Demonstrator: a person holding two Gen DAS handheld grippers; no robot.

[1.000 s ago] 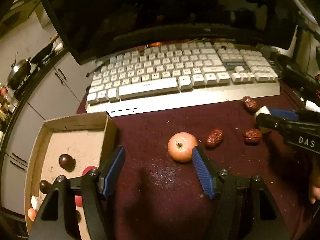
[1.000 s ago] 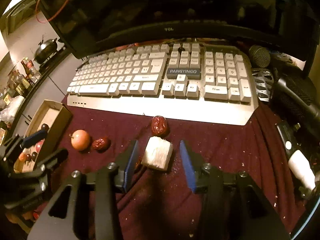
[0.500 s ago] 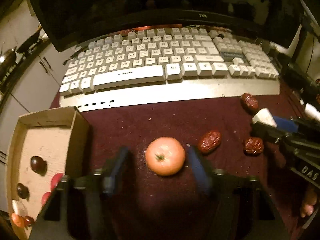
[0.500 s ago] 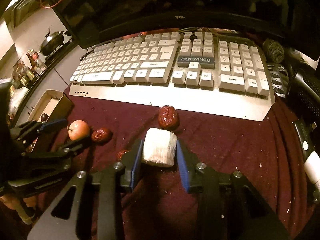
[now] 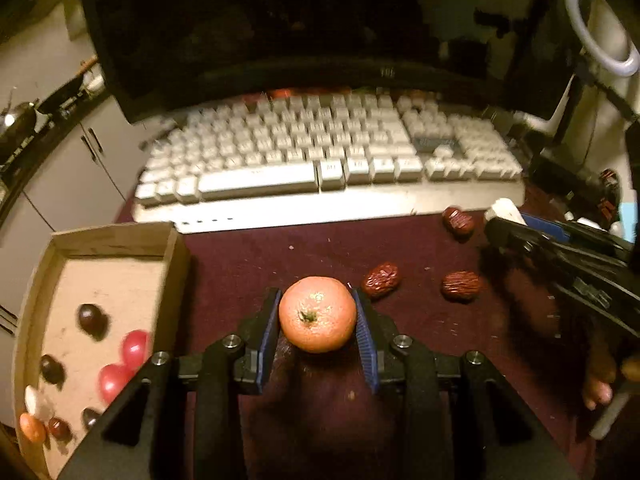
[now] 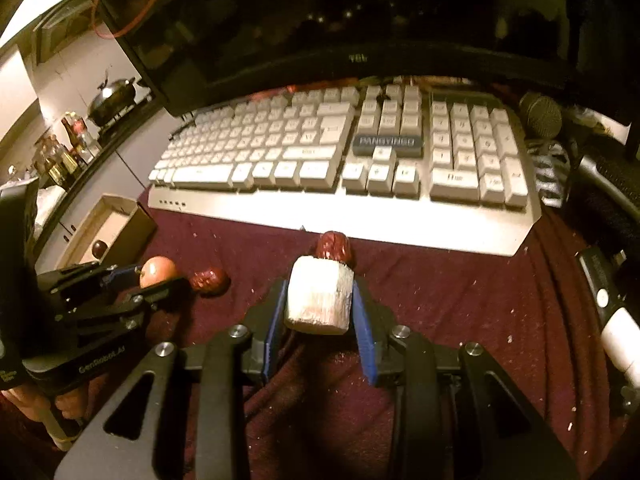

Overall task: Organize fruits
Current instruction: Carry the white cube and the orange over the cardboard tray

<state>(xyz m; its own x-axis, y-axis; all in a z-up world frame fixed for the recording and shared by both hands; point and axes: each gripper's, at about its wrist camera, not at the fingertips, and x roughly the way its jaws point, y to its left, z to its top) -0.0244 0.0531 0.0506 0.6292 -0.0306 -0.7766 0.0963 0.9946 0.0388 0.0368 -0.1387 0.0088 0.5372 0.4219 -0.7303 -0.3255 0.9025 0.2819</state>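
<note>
The left gripper (image 5: 317,320) has its blue pads (image 5: 267,334) closing against both flanks of a small orange (image 5: 317,314), stem end facing the camera, so the fruit sits squeezed between the jaws over the dark red cloth (image 5: 248,264); the right gripper (image 6: 319,312) has its own blue pads (image 6: 363,332) pressed to the two sides of a pale, fibrous white chunk (image 6: 320,300), clamped firmly with no gap showing. Just right of the orange lie two wrinkled red dates (image 5: 381,280) (image 5: 460,286) on the cloth, apart from each other; a third date (image 5: 459,222) rests farther back, near the front edge of the white keyboard (image 5: 328,168); in the right wrist view that date (image 6: 334,245) sits directly behind the white chunk, touching or almost touching it, I cannot tell which. Left of the left gripper stands an open cardboard box (image 5: 108,240); inside it lie dark round fruits (image 5: 92,320), two pinkish-red ones (image 5: 134,346) and a small orange-red one (image 5: 32,427) in the near corner. Beyond the keyboard rises a dark monitor (image 5: 280,32); a white ring light (image 5: 600,24) stands at the far right; a microphone (image 6: 540,116) lies beside the keyboard's right end; a person's fingers (image 5: 598,390) show under the right gripper's handle.
</note>
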